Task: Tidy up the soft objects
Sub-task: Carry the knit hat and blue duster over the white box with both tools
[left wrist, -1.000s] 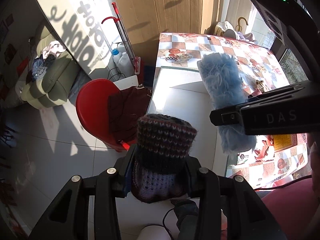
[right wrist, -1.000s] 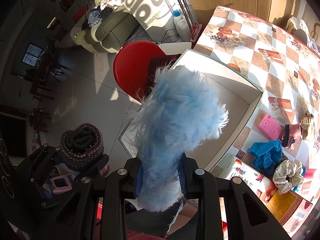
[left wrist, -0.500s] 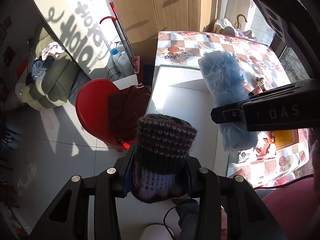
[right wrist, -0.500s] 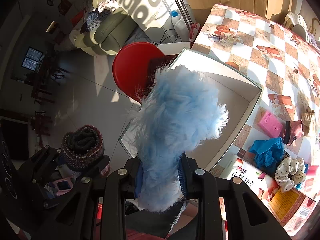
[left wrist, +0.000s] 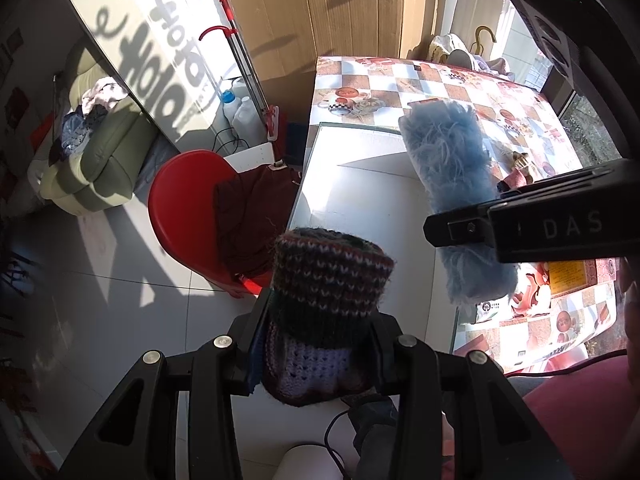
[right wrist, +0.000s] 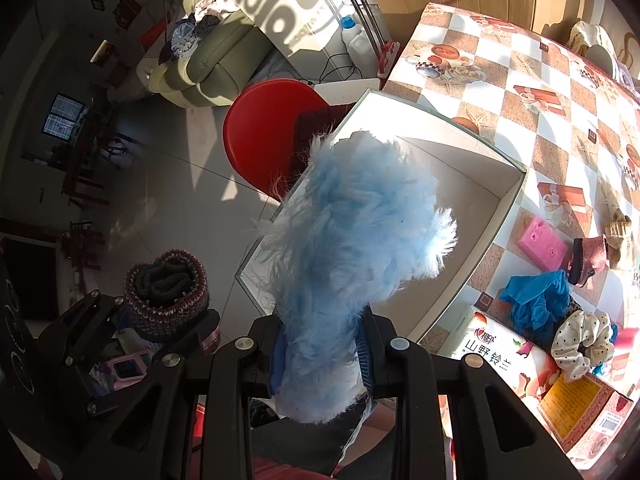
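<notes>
My left gripper [left wrist: 316, 346] is shut on a rolled dark striped knit piece [left wrist: 326, 280], held above the near edge of a white open box [left wrist: 360, 200]. My right gripper [right wrist: 320, 356] is shut on a fluffy light-blue roll [right wrist: 356, 240], held above the same box [right wrist: 460, 184]. In the left wrist view the blue roll [left wrist: 452, 184] hangs over the box's right side. In the right wrist view the knit piece [right wrist: 166, 284] and the left gripper [right wrist: 132, 332] are at the lower left.
On the checkered tablecloth [right wrist: 540, 80] right of the box lie a pink sponge [right wrist: 542, 242], blue cloth [right wrist: 536, 298], a dotted scrunchie [right wrist: 582, 338], a pinkish slipper [right wrist: 588, 260] and a printed carton [right wrist: 520, 364]. A red chair [left wrist: 188, 208] with dark clothing stands left of the table.
Both grippers keep their holds. The views have shifted only slightly; the blue roll sits a little farther over the box.
</notes>
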`<action>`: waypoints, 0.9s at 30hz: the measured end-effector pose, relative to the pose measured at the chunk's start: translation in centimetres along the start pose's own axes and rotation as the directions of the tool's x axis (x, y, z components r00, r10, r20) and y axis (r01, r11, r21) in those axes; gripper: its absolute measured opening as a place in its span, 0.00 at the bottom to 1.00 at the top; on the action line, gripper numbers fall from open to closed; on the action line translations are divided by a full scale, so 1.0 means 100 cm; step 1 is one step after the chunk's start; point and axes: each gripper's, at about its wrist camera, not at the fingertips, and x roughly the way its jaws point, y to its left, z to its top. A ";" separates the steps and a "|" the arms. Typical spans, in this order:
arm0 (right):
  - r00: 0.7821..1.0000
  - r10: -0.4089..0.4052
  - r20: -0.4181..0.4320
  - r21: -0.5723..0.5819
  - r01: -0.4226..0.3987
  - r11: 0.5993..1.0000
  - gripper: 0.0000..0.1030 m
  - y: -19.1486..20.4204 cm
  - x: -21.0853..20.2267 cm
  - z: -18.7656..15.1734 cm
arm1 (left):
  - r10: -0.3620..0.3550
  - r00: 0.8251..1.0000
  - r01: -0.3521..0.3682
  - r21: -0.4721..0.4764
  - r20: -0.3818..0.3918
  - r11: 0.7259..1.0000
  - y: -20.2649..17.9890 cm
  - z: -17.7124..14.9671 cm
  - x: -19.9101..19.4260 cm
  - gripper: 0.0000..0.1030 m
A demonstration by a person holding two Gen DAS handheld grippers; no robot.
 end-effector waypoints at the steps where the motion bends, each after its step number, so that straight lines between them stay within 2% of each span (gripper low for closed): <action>1: 1.000 0.000 -0.001 0.001 0.000 1.000 0.30 0.000 0.000 0.000 | 0.000 1.000 0.000 0.000 -0.001 1.000 0.000 0.000 0.000 0.43; 27: 1.000 0.012 -0.015 0.028 -0.011 1.000 0.30 -0.007 0.005 0.001 | -0.018 0.998 0.017 -0.012 -0.059 1.000 0.005 0.009 0.011 0.43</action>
